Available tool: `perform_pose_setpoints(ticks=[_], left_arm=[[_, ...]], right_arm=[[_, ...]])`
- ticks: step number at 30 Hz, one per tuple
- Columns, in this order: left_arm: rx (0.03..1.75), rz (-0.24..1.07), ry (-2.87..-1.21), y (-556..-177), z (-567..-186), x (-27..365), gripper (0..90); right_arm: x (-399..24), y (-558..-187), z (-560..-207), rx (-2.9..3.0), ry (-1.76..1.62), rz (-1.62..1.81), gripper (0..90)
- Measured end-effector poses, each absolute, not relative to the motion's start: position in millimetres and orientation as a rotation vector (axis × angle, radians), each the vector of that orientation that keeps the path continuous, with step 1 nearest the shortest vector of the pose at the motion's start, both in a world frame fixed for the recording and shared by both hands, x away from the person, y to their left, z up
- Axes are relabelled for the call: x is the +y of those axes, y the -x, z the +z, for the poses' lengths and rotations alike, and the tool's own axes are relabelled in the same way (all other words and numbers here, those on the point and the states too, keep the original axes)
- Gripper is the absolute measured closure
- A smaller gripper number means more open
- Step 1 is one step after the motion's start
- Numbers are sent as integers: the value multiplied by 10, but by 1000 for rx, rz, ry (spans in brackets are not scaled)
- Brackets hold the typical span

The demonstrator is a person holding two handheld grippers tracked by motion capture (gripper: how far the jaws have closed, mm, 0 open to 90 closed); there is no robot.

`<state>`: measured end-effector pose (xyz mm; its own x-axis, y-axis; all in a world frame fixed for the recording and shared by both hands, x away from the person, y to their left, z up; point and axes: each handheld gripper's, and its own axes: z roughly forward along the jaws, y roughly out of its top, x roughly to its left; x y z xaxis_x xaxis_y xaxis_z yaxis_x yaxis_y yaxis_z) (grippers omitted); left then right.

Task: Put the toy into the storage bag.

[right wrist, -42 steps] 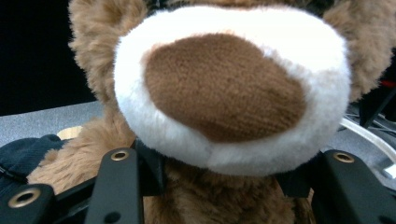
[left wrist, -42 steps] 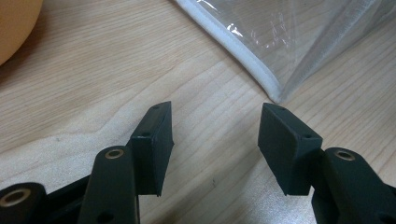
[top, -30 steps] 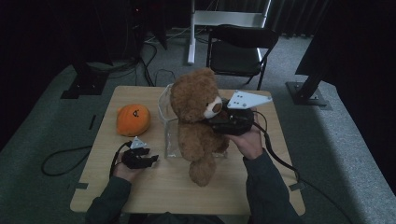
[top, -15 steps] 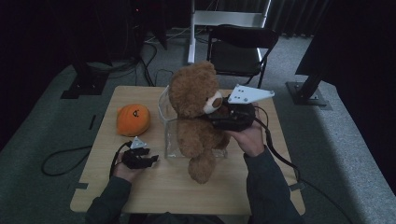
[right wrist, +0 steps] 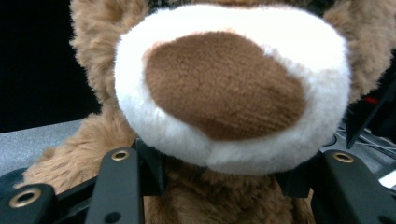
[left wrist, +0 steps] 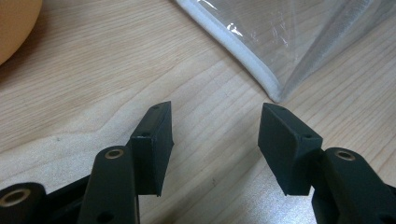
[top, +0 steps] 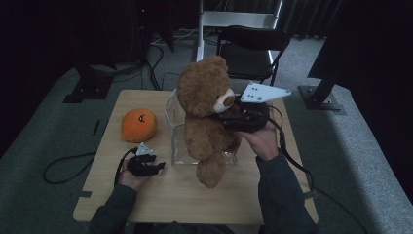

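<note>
Right gripper (top: 233,120) clamped on teddy bear (top: 204,117) at neck, bear held above clear bag (top: 176,127), legs dangling outside. Left gripper (left wrist: 215,140) half open, empty, resting on table (top: 160,195). Bagging not done.

Teddy bear (top: 207,117) held over the clear container (top: 176,141) at mid-worktop (top: 195,195), right hand-held gripper (top: 233,121) on its right side, plush pumpkin (top: 139,125) left of the container, left hand-held gripper (top: 155,167) in front of the pumpkin, chair (top: 251,51) behind the worktop
</note>
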<state>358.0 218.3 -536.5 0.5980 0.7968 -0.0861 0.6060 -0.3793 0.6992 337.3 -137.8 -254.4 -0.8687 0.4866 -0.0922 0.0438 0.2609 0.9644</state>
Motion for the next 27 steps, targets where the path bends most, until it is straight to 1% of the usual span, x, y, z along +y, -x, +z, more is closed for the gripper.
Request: perform_pose_setpoints(ticks=[27], left_arm=[[1104, 344, -2116, -3581, -5366, 2185, 454]], right_arm=[[-1443, -3408, -2204, 2100, -466, 1652, 467]])
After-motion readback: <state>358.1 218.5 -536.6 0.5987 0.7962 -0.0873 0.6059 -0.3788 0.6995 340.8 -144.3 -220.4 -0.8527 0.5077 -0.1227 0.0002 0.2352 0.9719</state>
